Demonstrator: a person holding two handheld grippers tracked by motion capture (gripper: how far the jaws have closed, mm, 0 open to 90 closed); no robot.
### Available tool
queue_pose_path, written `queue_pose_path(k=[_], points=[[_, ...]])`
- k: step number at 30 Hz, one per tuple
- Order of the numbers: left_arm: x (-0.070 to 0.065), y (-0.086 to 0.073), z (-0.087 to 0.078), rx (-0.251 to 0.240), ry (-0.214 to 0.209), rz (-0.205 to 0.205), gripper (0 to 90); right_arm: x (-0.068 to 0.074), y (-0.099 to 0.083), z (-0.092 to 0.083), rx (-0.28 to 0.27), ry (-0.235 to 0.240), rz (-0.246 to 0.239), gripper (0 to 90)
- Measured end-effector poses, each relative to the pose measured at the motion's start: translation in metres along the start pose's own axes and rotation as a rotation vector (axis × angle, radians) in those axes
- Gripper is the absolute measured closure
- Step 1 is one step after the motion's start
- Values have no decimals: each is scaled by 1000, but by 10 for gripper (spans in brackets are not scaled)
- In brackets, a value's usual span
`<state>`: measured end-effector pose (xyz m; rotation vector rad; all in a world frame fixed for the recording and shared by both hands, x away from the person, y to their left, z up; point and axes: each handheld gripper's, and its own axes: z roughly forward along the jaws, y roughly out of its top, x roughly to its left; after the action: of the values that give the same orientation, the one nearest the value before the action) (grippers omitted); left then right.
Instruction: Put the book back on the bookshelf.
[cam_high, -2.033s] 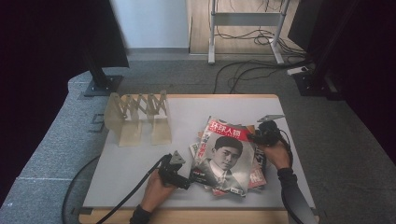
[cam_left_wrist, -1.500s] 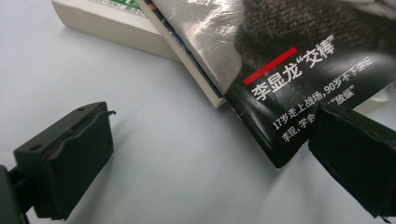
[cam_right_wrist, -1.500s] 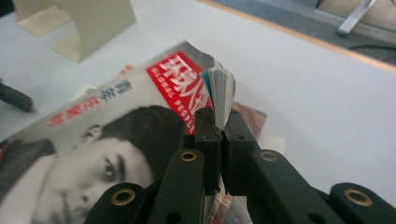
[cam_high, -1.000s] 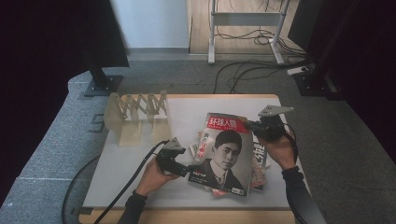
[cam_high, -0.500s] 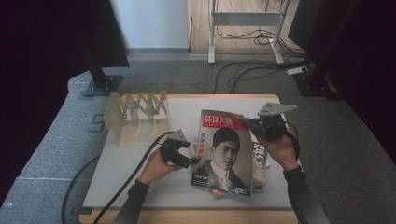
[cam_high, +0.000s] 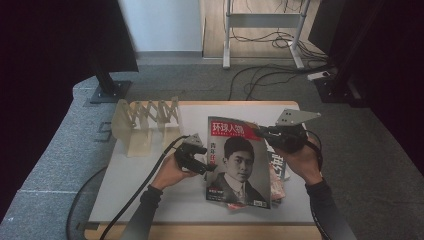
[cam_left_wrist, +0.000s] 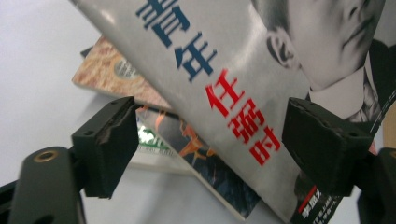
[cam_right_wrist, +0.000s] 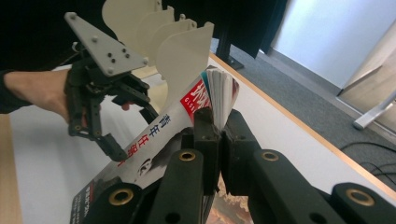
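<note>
A magazine (cam_high: 237, 165) with a portrait cover is lifted off the table and tilted. My right gripper (cam_high: 262, 134) is shut on its top right corner; in the right gripper view the pages (cam_right_wrist: 219, 93) are pinched between my right gripper's (cam_right_wrist: 219, 126) jaws. My left gripper (cam_high: 206, 168) is at the magazine's left edge. In the left gripper view my left gripper (cam_left_wrist: 217, 135) is open with the cover (cam_left_wrist: 233, 70) passing between the pads untouched. Its jaws have just been closing.
Other magazines (cam_high: 277, 172) lie stacked under the lifted one on the white tabletop (cam_high: 150, 195). A pale fan-shaped slotted rack (cam_high: 145, 122) stands at the table's back left, also seen in the right gripper view (cam_right_wrist: 177, 51). Cables trail from both grippers.
The right gripper has raised the magazine, and its cover now stands steeper and sits further left. The left gripper has moved up and right to the magazine's left edge.
</note>
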<state>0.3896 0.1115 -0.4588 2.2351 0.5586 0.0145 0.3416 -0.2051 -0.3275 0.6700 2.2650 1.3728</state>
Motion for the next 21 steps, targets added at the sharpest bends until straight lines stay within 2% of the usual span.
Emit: queue_pose_path(k=[1, 2, 4, 9, 10, 14, 18, 21], points=[[1, 0, -1, -13, -18, -2, 210, 1, 1, 0, -1, 5, -2, 846], [1, 0, -1, -13, -18, -2, 217, 1, 1, 0, -1, 5, -2, 846], [0, 1, -5, -47, -70, 4, 248, 2, 3, -1, -6, 15, -12, 844], [-1, 3, -14, -59, -75, 14, 291, 3, 5, 0, -10, 20, -18, 845], [-2, 4, -20, -76, -85, 12, 292, 4, 6, 0, -9, 21, -21, 846], [-6, 7, -27, -87, -82, 29, 317, 4, 8, 0, -8, 21, -20, 848], [-15, 15, -40, -94, -59, 64, 344, 5, 10, 1, -4, 16, -23, 848], [-18, 20, -45, -99, -38, 74, 371, 6, 11, 0, -6, 17, -24, 848]])
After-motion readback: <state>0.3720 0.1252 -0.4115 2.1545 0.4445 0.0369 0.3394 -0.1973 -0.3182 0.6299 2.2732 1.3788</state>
